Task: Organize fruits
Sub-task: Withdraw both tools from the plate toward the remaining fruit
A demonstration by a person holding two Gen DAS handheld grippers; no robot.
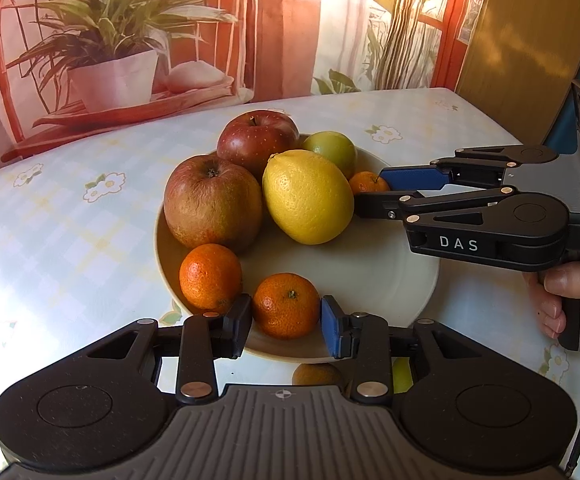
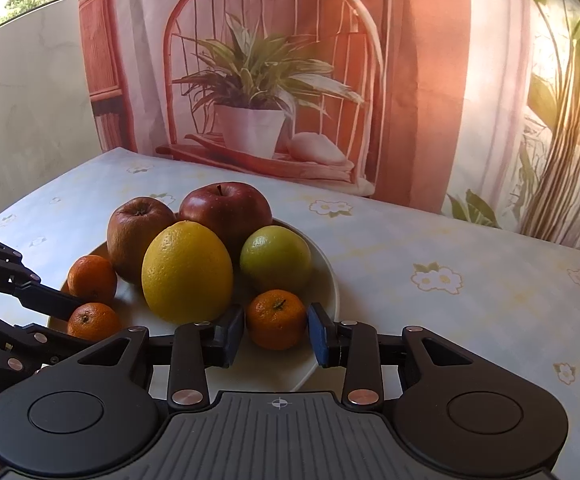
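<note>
I am holding the left gripper (image 1: 286, 326) low over the near rim of the cream plate (image 1: 369, 276), and a mandarin (image 1: 286, 306) is sitting right between its jaws. The black pad is touching the fruit's left side and the blue pad is pressing its right side, so the jaws are pinching that mandarin while it is resting on the plate. A second mandarin (image 1: 210, 276) is lying just beside it, toward the plate's left edge.

The right gripper (image 2: 276, 334) is reaching in from the plate's other side, and a third mandarin (image 2: 276, 318) is sitting between its jaws on the rim. Both pads are meeting the fruit's flanks, so these jaws are pinching it too.

At the plate's centre a yellow lemon (image 1: 307, 196) is leaning against a brownish apple (image 1: 212, 202); a darker red apple (image 1: 258, 144) and a greenish lime (image 1: 331, 150) are sitting behind them at the far rim. The plate is standing on the desk (image 1: 70, 220), which is wearing a pale cloth printed with flowers.

In the left wrist view I am reading "DAS" in white on the right gripper's black body. In the right wrist view the left gripper is showing only the cut-off letters "ot.AI" at the frame edge.

A person's hand (image 1: 569, 296) is wrapping the right gripper's handle, half cropped by the frame. Under the left gripper's linkage, orange and yellow patches are showing, too hidden to name.
</note>
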